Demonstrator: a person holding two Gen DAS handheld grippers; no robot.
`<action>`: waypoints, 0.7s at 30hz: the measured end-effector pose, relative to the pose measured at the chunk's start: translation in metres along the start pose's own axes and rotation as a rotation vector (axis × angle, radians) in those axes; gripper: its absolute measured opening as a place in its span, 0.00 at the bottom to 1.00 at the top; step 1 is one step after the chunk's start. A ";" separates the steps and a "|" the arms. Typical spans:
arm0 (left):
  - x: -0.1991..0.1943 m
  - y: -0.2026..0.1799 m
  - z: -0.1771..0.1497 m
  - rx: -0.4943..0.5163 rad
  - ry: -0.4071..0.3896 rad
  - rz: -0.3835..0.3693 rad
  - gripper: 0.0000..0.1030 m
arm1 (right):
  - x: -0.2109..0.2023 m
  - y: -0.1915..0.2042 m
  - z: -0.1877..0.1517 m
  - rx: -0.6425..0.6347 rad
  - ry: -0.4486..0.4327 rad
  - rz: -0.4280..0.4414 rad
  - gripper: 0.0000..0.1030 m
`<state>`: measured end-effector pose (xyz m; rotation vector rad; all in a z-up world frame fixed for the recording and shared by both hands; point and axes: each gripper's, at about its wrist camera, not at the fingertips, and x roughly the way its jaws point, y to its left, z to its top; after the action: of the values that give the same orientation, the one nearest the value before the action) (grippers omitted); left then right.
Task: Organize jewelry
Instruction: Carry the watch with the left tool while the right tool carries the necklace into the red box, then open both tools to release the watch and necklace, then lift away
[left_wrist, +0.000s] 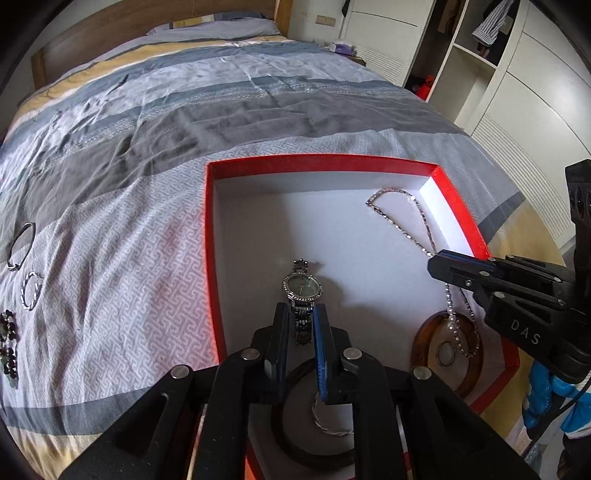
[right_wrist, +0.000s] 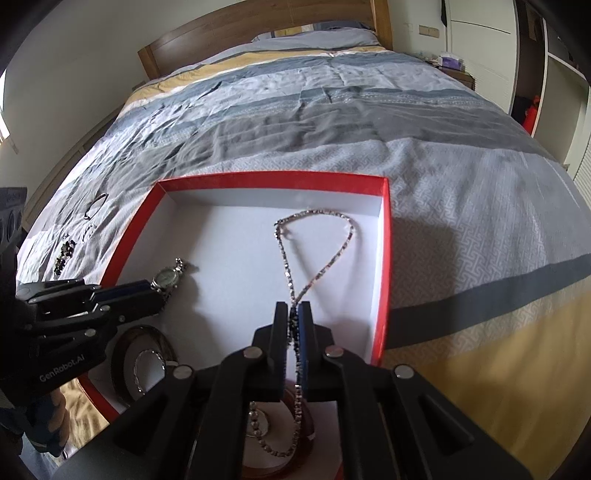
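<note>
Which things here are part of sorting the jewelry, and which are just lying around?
Part of the job:
- red box
- watch, held by the left hand-held gripper
- chain necklace, held by the right hand-held gripper
- bangles and beads waiting on the bedspread

Just lying about:
- pillow
- wardrobe shelves

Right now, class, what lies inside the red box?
Inside the red box: a watch, a silver chain, a dark bangle and an amber bangle. The grippers cover the near floor.

Watch (left_wrist: 301, 291) lies in box (left_wrist: 317, 162), left of necklace (left_wrist: 402, 218); bangles (left_wrist: 22, 243) outside, left.
</note>
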<state>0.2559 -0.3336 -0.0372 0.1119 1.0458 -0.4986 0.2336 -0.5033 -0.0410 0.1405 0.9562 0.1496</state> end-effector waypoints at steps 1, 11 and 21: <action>-0.001 0.000 0.000 -0.002 0.001 -0.006 0.18 | 0.000 0.000 0.000 0.000 0.001 -0.004 0.06; -0.017 -0.009 -0.003 0.012 -0.016 0.010 0.44 | -0.019 0.000 -0.005 0.009 -0.003 -0.021 0.16; -0.065 -0.010 -0.016 -0.024 -0.094 0.024 0.48 | -0.070 0.009 -0.015 0.043 -0.067 -0.028 0.27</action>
<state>0.2124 -0.3150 0.0119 0.0790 0.9572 -0.4646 0.1807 -0.5074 0.0081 0.1708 0.8943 0.0981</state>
